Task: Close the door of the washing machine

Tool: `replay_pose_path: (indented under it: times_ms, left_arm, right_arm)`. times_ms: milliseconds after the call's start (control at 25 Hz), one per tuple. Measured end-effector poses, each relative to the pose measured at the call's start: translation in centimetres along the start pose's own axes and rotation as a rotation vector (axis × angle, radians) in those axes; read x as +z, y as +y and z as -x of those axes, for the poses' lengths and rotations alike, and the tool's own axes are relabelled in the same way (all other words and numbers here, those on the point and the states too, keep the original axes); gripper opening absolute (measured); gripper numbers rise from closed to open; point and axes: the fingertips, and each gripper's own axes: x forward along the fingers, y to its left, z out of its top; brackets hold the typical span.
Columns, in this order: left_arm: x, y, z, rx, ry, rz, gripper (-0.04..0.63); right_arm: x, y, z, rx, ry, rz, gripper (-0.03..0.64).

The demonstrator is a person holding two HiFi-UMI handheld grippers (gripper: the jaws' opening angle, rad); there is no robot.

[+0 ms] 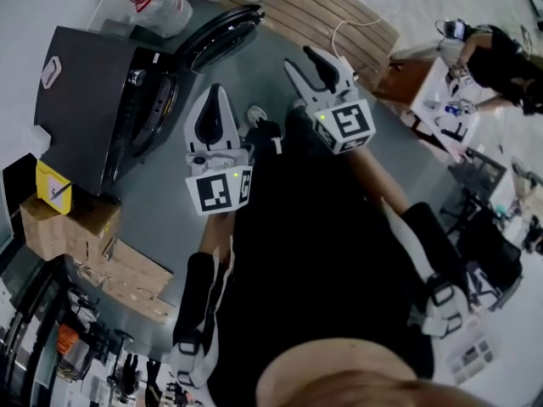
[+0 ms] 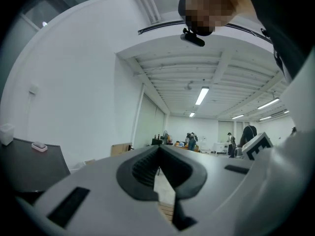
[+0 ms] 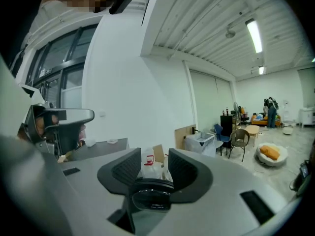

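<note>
With left tongs [image 1: 214,98] closed and right tongs [image 1: 303,59] parted, both empty, the open door [image 1: 222,34] at eleven o'clock wants a square, steady push against the washing machine [image 1: 89,83].

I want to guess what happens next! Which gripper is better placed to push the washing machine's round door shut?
Probably the right gripper: its open jaws frame the round dark door straight ahead. The left gripper, shut, sees no door.

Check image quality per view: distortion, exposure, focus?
Head view: heavy fisheye, dim overall, washing machine dark with little detail. Left gripper view: black vignette at the corners, ceiling strip light blown out. Right gripper view: fingers soft up close, far detail sharper.
</note>
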Motion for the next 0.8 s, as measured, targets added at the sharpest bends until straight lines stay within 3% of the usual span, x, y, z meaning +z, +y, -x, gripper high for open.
replay_pose_path:
  times_ms: [320, 520, 800]
  left_arm:
    - [-0.2, 1.6, -5.9, 0.049, 0.017, 0.005, 0.005]
    - [-0.6, 2.5, -11.5, 0.125, 0.039, 0.015, 0.005]
    - [-2.0, 2.5, -19.9, 0.193, 0.064, 0.034, 0.005]
  right_arm:
    - [-1.1, -4.6, -6.8, 0.054, 0.077, -0.007, 0.166]
    - [-0.8, -8.3, -12.5, 0.136, 0.131, 0.029, 0.166]
    - [-4.6, -14.3, -20.3, 0.272, 0.276, 0.099, 0.164]
